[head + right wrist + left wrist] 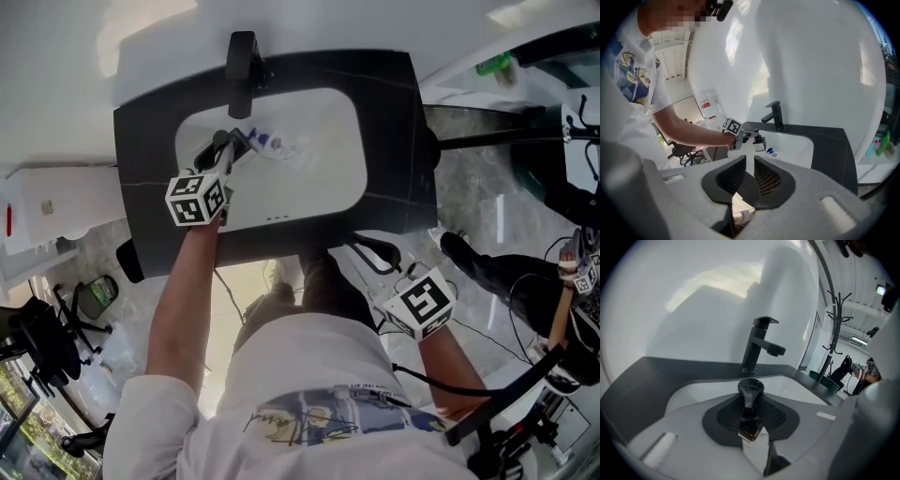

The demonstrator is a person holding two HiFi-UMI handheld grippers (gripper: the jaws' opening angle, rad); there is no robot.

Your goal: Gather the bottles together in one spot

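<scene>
- Grip on my left side: the left gripper (750,414) is clenched on a small dark pump-top bottle (750,423). Its pump head sticks out past the jaw tips towards the black faucet (757,345).
- I see that gripper in the head view held over the white basin (319,192), at the basin's left part and just in front of the faucet.
- A clear bottle with a blue cap (284,147) lies on its side in the basin, just beside the left gripper's tips.
- My right gripper (745,180) has its jaws released, a narrow gap showing between the pads and nothing in it.
- It hangs off the near edge of the black counter (394,141), well apart from both bottles.
</scene>
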